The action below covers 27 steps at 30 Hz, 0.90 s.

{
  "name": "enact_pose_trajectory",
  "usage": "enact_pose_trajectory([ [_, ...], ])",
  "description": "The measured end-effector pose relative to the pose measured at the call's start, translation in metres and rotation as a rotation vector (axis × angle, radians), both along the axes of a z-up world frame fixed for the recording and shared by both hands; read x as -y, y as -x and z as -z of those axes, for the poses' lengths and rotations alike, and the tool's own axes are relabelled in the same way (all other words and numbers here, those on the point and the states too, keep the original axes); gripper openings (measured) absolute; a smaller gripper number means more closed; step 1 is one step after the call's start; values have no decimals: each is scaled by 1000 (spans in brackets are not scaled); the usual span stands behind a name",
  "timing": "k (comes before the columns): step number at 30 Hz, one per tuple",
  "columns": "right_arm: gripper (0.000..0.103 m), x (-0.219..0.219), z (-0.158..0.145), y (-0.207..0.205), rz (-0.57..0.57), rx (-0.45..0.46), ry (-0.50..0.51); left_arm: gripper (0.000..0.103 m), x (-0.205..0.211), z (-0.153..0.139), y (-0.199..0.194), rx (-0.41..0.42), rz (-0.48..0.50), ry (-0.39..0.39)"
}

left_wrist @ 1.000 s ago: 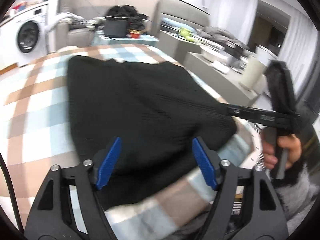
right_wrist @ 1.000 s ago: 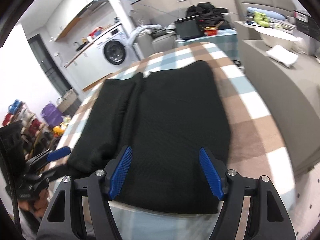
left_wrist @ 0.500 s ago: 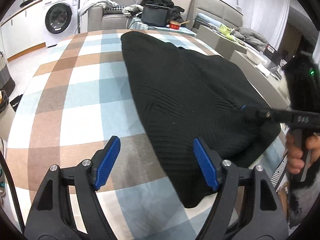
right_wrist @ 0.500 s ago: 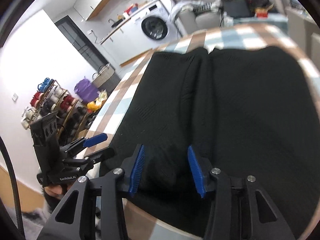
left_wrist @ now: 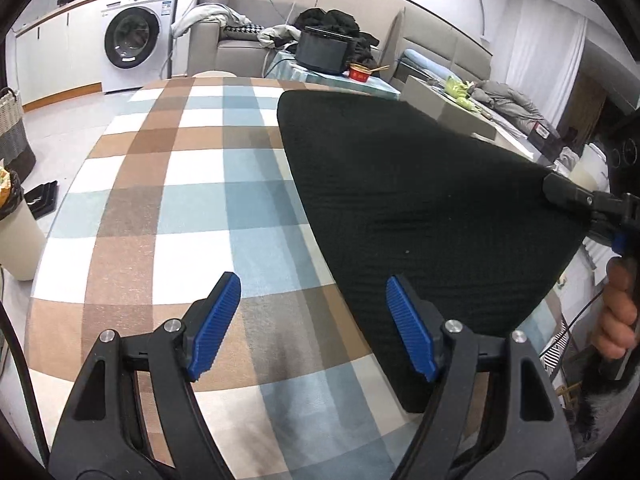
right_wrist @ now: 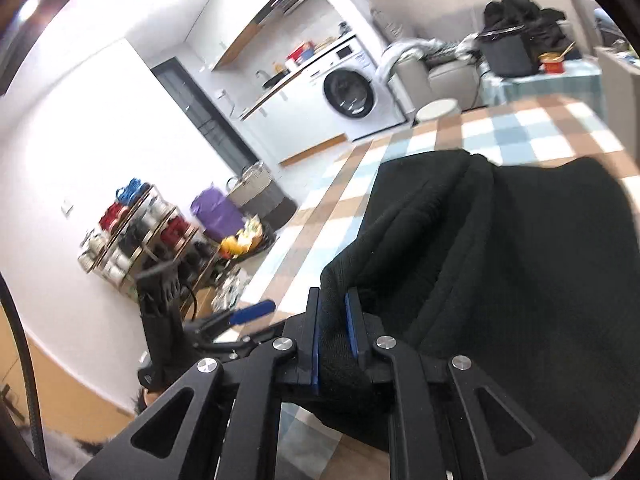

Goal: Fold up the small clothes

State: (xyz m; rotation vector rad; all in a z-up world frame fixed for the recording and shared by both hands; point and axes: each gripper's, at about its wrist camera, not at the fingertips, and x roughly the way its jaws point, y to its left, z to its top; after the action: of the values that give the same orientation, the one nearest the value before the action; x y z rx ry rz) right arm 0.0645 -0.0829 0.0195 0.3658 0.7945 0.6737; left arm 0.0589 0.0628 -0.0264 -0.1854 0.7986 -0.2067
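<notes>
**Right gripper pinches sweater edge, left gripper wide w/ nothing in it**

Nearest in the right wrist view: right gripper [right_wrist: 331, 336], jaws just been closing, blue pads now nearly together w/ a fold of the black sweater [right_wrist: 500, 280] clamped between them. The pinched bit is the sweater's near edge, bunched up and raised above the near edge of the table [right_wrist: 400, 152]. From there the fabric runs away in soft ridges toward the table's middle.

Left wrist view: left gripper [left_wrist: 314, 326] spread wide, nothing between the pads; it hangs over bare checked cloth near the table's front edge. Its right-hand pad sits just beside, maybe over, the sweater's near left border – can't tell if touching. Sweater covers the right half of the table [left_wrist: 168, 208], stretching from near edge to far edge; its right corner is pulled up to a point where the other gripper grabs it, w/ a hand [left_wrist: 618, 312] below on the handle.

Farther back: washing machine [left_wrist: 134, 40] at far left, a dark pot [left_wrist: 324, 50] and small red bowl [left_wrist: 360, 72] on a side table past the far edge.
</notes>
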Motion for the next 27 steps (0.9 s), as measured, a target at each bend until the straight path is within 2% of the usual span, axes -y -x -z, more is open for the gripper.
enact_pose_trajectory([
  [3, 11, 7, 31, 9, 78, -59, 153, 74, 8, 2, 0, -9, 17, -8],
  [5, 12, 13, 61, 4, 93, -146, 240, 74, 15, 5, 0, -21, 41, -2],
  [7, 14, 18, 82, 2, 93, -207, 245, 74, 26, 7, 1, -29, 68, 0],
  [8, 16, 22, 85, 3, 83, -211, 216, 74, 32, 9, 2, -32, 84, -2],
  [10, 30, 27, 85, 3, 65, -198, 168, 74, 43, 12, 4, -30, 128, -4],
  [12, 33, 26, 88, 1, 55, -189, 144, 74, 55, 15, 7, -29, 166, -14],
  [14, 25, 19, 89, -1, 37, -167, 179, 74, 64, 21, 9, -42, 198, -43],
  [15, 14, 14, 87, 0, 19, -154, 197, 74, 70, 26, 9, -53, 209, -76],
  [18, 13, 11, 66, 8, 2, -55, 143, 75, 78, 35, 13, -70, 233, -133],
  [19, 13, 10, 63, 10, 11, -50, 165, 79, 79, 38, 14, -75, 240, -138],
  [22, 14, 9, 81, 4, 29, -136, 291, 81, 77, 45, 16, -101, 257, -150],
  [23, 14, 10, 86, 3, 17, -151, 306, 83, 75, 45, 16, -101, 260, -146],
  [26, 28, 16, 79, 0, 18, -135, 252, 83, 70, 44, 16, -103, 257, -138],
  [27, 38, 17, 76, -2, 25, -128, 244, 83, 70, 43, 15, -101, 256, -140],
])
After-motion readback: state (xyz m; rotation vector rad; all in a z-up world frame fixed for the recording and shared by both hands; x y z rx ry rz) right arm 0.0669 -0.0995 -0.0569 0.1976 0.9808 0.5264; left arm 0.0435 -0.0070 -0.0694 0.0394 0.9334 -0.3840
